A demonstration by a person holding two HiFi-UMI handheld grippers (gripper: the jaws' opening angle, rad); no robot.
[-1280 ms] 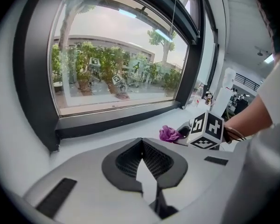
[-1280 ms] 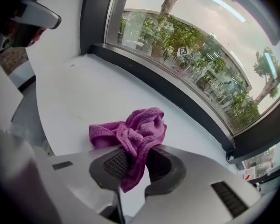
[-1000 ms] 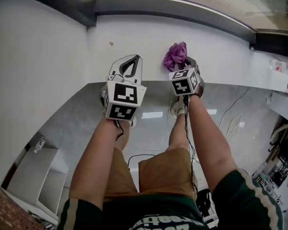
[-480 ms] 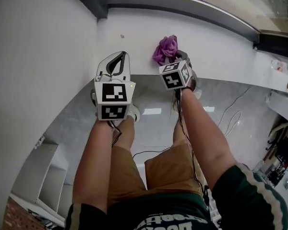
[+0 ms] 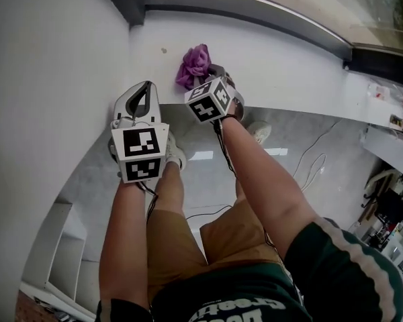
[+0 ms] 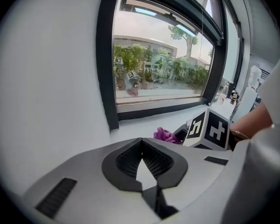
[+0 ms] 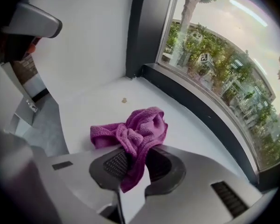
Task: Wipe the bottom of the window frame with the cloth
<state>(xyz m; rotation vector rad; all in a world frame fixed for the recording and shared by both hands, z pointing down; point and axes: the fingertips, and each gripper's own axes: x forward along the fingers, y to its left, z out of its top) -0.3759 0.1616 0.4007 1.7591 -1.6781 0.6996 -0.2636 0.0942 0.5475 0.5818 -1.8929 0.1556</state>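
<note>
Jaws of the right gripper point(image 7: 133, 164) are clamped on a bunched purple cloth point(image 7: 135, 129), which bulges past the tips over the white sill point(image 7: 93, 97). The window frame's bottom rail point(image 7: 200, 108) lies beyond the cloth and apart from it, its long axis running from the left corner away rightward. The left gripper point(image 6: 141, 141), jaws closed tip to tip on nothing, sits farther from that rail. Judgement: the right gripper should advance to the rail, then travel along it.
</note>
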